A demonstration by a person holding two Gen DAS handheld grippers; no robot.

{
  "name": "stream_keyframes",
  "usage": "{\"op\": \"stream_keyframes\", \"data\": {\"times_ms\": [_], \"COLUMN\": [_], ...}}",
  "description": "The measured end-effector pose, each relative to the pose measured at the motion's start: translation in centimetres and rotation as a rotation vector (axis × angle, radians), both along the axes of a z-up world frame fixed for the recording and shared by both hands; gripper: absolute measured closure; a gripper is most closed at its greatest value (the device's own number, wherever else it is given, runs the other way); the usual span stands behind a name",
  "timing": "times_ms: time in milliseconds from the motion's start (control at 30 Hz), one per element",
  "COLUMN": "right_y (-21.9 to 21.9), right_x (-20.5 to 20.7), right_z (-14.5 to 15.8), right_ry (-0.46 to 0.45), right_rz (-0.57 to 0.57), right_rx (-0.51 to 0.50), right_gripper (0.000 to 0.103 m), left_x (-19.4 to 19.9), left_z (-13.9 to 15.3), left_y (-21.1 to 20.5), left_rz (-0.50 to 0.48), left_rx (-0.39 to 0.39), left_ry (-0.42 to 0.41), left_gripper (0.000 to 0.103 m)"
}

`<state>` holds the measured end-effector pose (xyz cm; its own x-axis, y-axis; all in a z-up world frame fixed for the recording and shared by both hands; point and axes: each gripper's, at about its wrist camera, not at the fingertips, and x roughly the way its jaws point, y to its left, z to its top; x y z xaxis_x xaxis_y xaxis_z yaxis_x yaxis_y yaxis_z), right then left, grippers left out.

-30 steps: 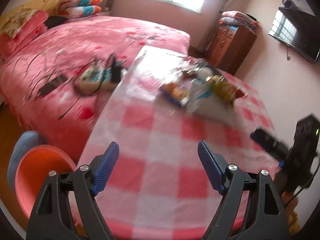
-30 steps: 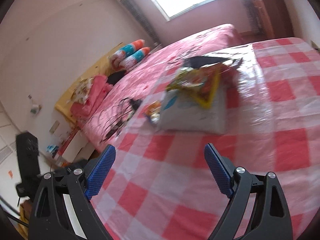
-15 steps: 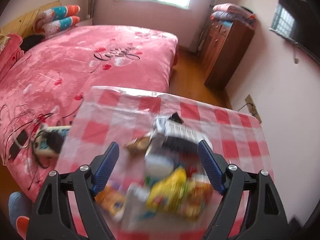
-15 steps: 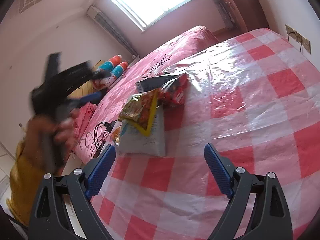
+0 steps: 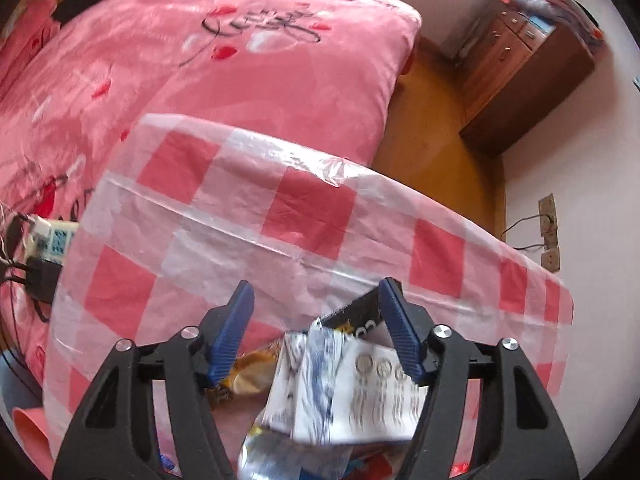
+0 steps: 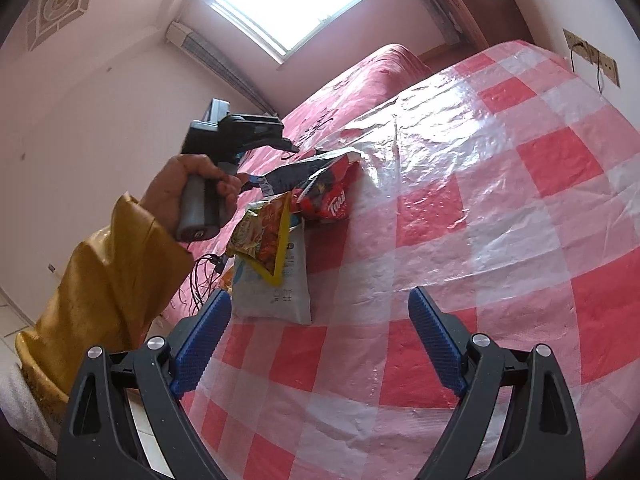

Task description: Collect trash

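Blue-padded left gripper [image 5: 316,334] now over wrappers [image 5: 352,380] | jaws just narrowed, unclamped | right gripper [image 6: 318,344] wide

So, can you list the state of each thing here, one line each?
left gripper: fingers have just been closing around the dark packet, not yet pressing it
right gripper: fingers open, nothing between
dark packet: top of the pile, partly lifted
white bag: lying flat on the tablecloth
red snack bag: crumpled
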<state>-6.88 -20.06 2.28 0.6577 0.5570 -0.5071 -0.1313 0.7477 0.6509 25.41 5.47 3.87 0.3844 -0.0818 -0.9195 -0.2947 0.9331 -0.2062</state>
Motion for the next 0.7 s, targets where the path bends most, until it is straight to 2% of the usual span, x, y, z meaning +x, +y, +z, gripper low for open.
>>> {"op": "stream_keyframes", "data": {"times_ms": [67, 167, 333, 533, 700], "right_y": [-0.2, -0.5, -0.6, -0.8, -1.2], "right_x": [0.0, 0.3, 0.2, 0.0, -0.1], "right_z": [-0.2, -0.9, -0.8, -0.4, -0.3], "right_ry": [0.000, 0.029, 0.027, 0.014, 0.011], "right_rz": [-0.004, -0.008, -0.014, -0.026, -0.035], "right_rx": [-0.003, 0.004, 0.011, 0.002, 0.001], "right_gripper": [0.014, 0.014, 0.014, 0.014, 0.014], "left_x": [0.4, 0.3, -0.7, -3.7, -7.7], "left_z": [-0.7, -1.8, -2.1, -1.8, -1.9], "left_y": [0.0, -0.5, -1.2, -3.4, -6.0], "left_rz": [0.001, -0.013, -0.049, -0.136, -0.225], "left_rx": [0.005, 0.012, -0.002, -0.027, -0.056], "left_ry": [0.022, 0.062, 0.057, 0.052, 0.041], "left_gripper": [0.040, 0.048, 0.050, 0.051, 0.052]}}
